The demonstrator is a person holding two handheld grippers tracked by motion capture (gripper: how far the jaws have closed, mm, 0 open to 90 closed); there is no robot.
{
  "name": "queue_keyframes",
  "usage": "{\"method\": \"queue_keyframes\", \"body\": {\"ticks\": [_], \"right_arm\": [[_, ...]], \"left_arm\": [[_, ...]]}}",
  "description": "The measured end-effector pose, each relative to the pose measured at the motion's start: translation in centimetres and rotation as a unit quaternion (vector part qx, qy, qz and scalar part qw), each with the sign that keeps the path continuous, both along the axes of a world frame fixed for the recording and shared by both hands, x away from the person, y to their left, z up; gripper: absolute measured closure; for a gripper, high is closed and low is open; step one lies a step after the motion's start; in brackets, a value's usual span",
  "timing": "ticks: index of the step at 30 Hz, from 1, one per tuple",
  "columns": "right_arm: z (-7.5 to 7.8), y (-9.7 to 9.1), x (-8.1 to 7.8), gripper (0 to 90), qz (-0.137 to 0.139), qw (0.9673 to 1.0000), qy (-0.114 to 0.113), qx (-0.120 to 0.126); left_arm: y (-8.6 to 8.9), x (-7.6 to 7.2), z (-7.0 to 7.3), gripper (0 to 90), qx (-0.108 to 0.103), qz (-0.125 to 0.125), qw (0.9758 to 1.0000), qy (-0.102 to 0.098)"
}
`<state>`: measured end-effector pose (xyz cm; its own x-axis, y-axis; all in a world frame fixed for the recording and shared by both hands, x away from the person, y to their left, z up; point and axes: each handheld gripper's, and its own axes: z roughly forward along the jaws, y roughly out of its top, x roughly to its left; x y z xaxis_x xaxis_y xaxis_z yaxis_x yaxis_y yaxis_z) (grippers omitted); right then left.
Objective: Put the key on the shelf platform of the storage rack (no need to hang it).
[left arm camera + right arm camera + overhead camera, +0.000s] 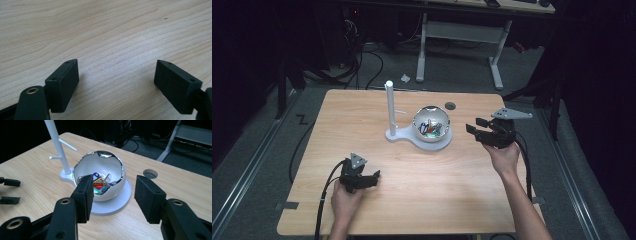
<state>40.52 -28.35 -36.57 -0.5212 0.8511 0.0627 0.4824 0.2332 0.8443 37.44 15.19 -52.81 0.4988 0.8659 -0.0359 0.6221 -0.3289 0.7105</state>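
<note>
right gripper [476, 128]: jaws wide, nothing held, just beside bowl of keys [431, 123] | left gripper [373, 177]: wide too, on bare table [362, 115]

Lab: dark curtains, floor cables [362, 65], workbench [462, 35]

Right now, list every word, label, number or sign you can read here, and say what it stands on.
None can be read.
The bowl, the white stand, the table and both grippers carry no lettering.
The coloured keys and tags in the bowl are too small to show any print.
</note>
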Motion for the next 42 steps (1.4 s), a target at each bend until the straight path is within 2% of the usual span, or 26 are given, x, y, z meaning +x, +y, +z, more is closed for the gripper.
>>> {"method": "queue_keyframes", "body": {"ticks": [5, 10, 12, 13, 17, 18, 19, 20, 21, 29, 31, 35, 42], "right_arm": [[-0.4, -0.7, -1.0, 49.4, -0.004, 1.0, 0.009, 0.002], [-0.1, -0.8, -1.8, 49.3, -0.005, 1.0, 0.004, -0.002], [-0.3, -0.9, -2.2, 49.2, -0.003, 1.0, 0.004, 0.004], [-0.8, -1.2, -2.5, 48.9, -0.007, 0.9999, 0.006, -0.005], [-0.9, -1.6, -2.9, 48.6, -0.012, 0.9999, 0.01, -0.005], [-0.8, -1.6, -3.1, 48.8, -0.014, 0.9999, 0.007, -0.004], [-0.8, -1.8, -3.5, 49.4, -0.01, 0.9999, -0.003, 0.01], [-0.8, -1.8, -3.5, 49.4, -0.01, 0.9999, -0.003, 0.01], [-0.9, -1.9, -3.8, 49.3, -0.008, 0.9999, 0.003, 0.013], [-1.8, -2.6, -5.0, 49.4, -0.018, 0.9998, 0.004, 0.012], [-2.1, -2.8, -5.5, 49.4, -0.02, 0.9996, 0.006, 0.019], [-2.5, -2.9, -5.8, 49.4, -0.02, 0.9997, 0.007, 0.015], [-3.4, -2.9, -6.3, 49.3, -0.02, 0.9995, 0.012, 0.023]], "left_arm": [[0.0, 0.0, 0.0, 20.5, -0.001, 0.0, 1.0, 0.0], [0.0, 0.0, 0.0, 20.5, -0.001, -0.001, 1.0, 0.001], [0.0, 0.0, 0.0, 20.5, -0.001, 0.0, 1.0, 0.001], [0.0, 0.0, 0.0, 20.5, -0.001, -0.001, 1.0, 0.001], [0.0, 0.0, 0.0, 20.5, -0.001, -0.001, 1.0, 0.001], [0.0, 0.0, 0.0, 20.4, -0.001, -0.001, 1.0, 0.001], [0.0, 0.0, 0.0, 20.4, -0.001, -0.001, 1.0, 0.001], [0.0, 0.0, 0.0, 20.4, -0.001, -0.001, 1.0, 0.001], [0.0, 0.0, 0.0, 20.5, -0.001, -0.001, 1.0, 0.001], [0.0, 0.0, 0.0, 20.4, -0.001, -0.001, 1.0, 0.001], [0.0, 0.0, 0.0, 20.4, -0.001, 0.0, 1.0, 0.001], [0.0, 0.0, 0.0, 20.5, -0.001, -0.001, 1.0, 0.001], [0.0, 0.0, 0.0, 20.5, -0.001, -0.001, 1.0, 0.001]]}}
